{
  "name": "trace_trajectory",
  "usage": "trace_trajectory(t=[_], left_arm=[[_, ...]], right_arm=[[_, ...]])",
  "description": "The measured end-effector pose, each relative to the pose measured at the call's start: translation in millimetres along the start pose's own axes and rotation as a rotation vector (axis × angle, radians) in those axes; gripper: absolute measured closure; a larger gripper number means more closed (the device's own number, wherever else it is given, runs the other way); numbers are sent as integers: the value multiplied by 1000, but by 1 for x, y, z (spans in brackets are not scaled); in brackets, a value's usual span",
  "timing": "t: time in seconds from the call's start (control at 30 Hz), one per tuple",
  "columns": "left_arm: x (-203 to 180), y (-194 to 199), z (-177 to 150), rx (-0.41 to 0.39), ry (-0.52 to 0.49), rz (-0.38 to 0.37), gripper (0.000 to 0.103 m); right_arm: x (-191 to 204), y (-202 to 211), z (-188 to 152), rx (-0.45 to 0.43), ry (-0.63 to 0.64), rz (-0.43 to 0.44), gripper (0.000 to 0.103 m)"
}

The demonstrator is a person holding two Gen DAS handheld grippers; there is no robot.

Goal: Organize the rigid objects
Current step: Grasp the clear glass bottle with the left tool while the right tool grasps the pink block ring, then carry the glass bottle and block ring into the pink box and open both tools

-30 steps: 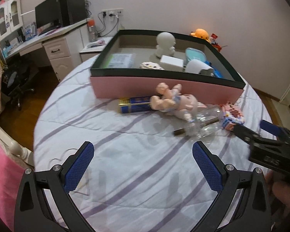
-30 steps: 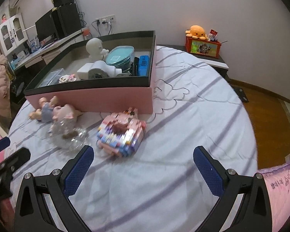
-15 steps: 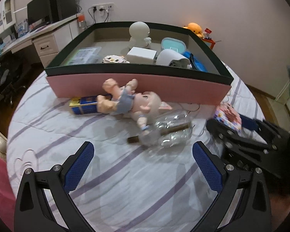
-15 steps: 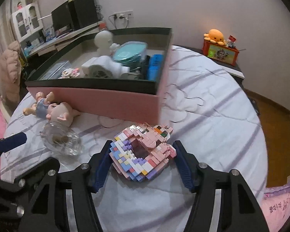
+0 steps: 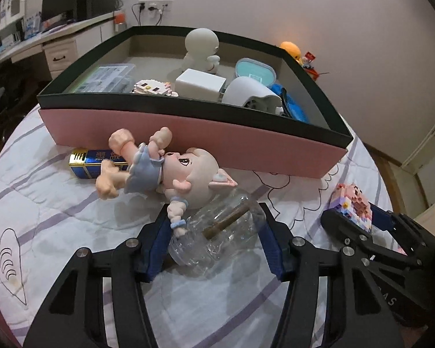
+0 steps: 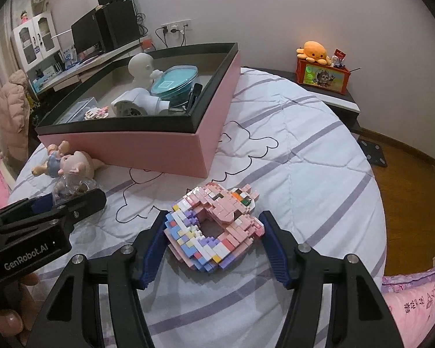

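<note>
Clear plastic jar [image 5: 217, 232], lower centre, clamped by left gripper [image 5: 214, 240], jaws just closed. Pink brick model [image 6: 214, 226], lower centre, pinched by right gripper [image 6: 213, 246], jaws half-wide. Both on striped quilt [image 6: 304, 156].

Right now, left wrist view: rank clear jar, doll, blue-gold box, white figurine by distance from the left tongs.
1. Clear jar: between the left tongs, pads against its sides.
2. Doll: just beyond, its braid lying over the jar.
3. Blue-gold box: farther back left, beside the pink box wall, partly under the doll.
4. White figurine: inside the pink box, near its back.
</note>
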State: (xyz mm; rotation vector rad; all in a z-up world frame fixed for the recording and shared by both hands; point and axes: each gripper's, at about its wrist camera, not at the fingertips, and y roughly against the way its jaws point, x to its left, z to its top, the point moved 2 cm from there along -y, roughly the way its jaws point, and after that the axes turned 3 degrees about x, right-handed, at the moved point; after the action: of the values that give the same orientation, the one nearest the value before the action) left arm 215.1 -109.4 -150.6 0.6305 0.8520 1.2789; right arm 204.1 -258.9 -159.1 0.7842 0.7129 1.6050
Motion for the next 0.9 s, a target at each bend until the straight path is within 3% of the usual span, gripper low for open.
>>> trace_trajectory(t=[0.5, 0.7, 0.9], left_arm=[[28, 55, -23, -32, -16, -29, 48], [41, 83, -7, -97, -26, -24, 48], [54, 95, 32, -170, -42, -7, 48]], right_arm=[[19, 31, -8, -24, -21, 70, 40], [40, 51, 5, -65, -1, 114, 40], [60, 62, 38, -116, 49, 125, 40]])
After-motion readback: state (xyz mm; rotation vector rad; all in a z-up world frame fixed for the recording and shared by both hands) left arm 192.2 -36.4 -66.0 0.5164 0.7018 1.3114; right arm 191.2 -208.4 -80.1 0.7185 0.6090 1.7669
